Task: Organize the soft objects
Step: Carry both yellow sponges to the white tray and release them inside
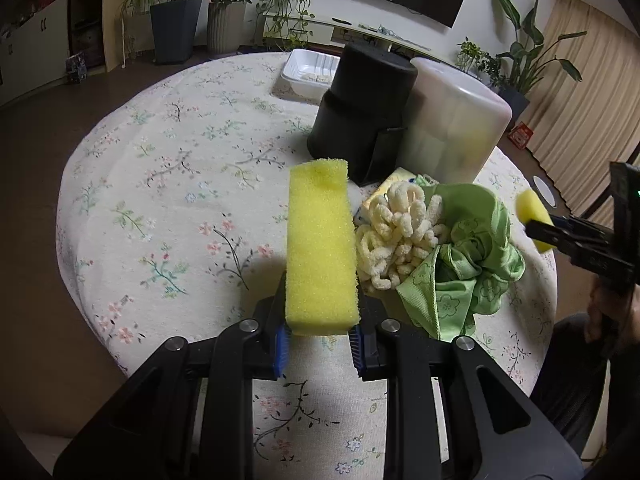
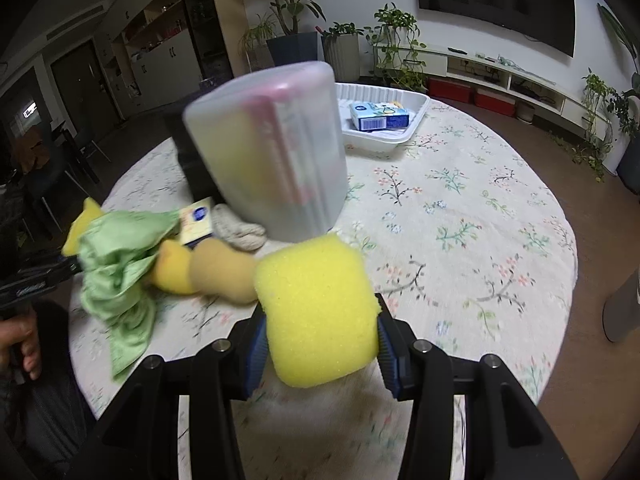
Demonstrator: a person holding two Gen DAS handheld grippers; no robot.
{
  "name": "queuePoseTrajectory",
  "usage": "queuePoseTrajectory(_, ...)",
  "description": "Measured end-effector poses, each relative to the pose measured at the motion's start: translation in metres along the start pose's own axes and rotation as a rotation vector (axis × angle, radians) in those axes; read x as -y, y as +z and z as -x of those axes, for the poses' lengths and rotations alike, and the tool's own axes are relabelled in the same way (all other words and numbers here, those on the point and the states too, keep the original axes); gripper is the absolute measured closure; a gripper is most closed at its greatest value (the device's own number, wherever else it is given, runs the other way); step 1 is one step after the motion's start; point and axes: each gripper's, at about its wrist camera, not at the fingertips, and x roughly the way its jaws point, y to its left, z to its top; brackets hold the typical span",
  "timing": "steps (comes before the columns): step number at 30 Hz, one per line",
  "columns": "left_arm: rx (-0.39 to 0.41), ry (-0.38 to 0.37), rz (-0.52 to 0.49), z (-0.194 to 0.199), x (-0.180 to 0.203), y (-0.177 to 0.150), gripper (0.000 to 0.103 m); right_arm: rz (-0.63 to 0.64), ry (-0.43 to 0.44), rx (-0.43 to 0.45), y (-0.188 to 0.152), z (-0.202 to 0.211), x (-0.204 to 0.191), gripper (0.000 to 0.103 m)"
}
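My left gripper (image 1: 320,332) is shut on a long yellow sponge (image 1: 322,248) and holds it above the table. My right gripper (image 2: 320,344) is shut on a second, squarer yellow sponge (image 2: 316,312); it also shows at the right edge of the left wrist view (image 1: 534,216). On the table lie a cream chenille cloth (image 1: 396,236), a crumpled green cloth (image 1: 468,264) (image 2: 120,256), and a tan and yellow soft toy (image 2: 204,268).
A black bin (image 1: 360,108) and a translucent bin (image 1: 448,120) (image 2: 272,152) stand upside down on the round floral table (image 1: 180,168). A white tray (image 2: 384,116) at the far edge holds a blue box (image 2: 378,116). A small yellow packet (image 2: 196,220) lies by the cloths.
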Motion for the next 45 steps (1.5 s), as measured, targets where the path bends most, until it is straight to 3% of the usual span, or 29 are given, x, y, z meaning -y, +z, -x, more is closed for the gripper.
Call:
queuePoseTrajectory(4,0.024,0.026,-0.017,0.008,-0.009,0.015,0.081,-0.018,-0.006,0.015,-0.002,0.016,0.005,0.054)
queuePoseTrajectory(7,0.055,0.045,-0.028,0.017,-0.024,0.044,0.081,-0.034,-0.039,0.031,0.008,0.025,0.021,0.054)
queuePoseTrajectory(16,0.110,0.068,-0.151,0.006,-0.041,0.162,0.081,-0.050,-0.141,0.081,0.084,0.031,0.090,0.053)
queuePoseTrajectory(20,0.064,0.030,-0.240,-0.033,-0.028,0.220,0.081,-0.017,-0.164,0.074,0.128,0.016,0.111,0.053)
queuePoseTrajectory(26,-0.038,-0.018,-0.367,-0.111,0.001,0.278,0.081,0.080,-0.137,0.022,0.202,-0.039,0.118,0.053)
queuePoseTrajectory(33,-0.131,-0.045,-0.435,-0.187,0.017,0.310,0.080,0.250,-0.074,-0.077,0.248,-0.122,0.090,0.053)
queuePoseTrajectory(40,-0.222,-0.049,-0.513,-0.237,0.031,0.300,0.079,0.368,-0.003,-0.149,0.270,-0.185,0.052,0.052)
queuePoseTrajectory(45,-0.257,-0.054,-0.478,-0.255,0.026,0.295,0.077,0.407,0.019,-0.195,0.275,-0.213,0.039,0.050)
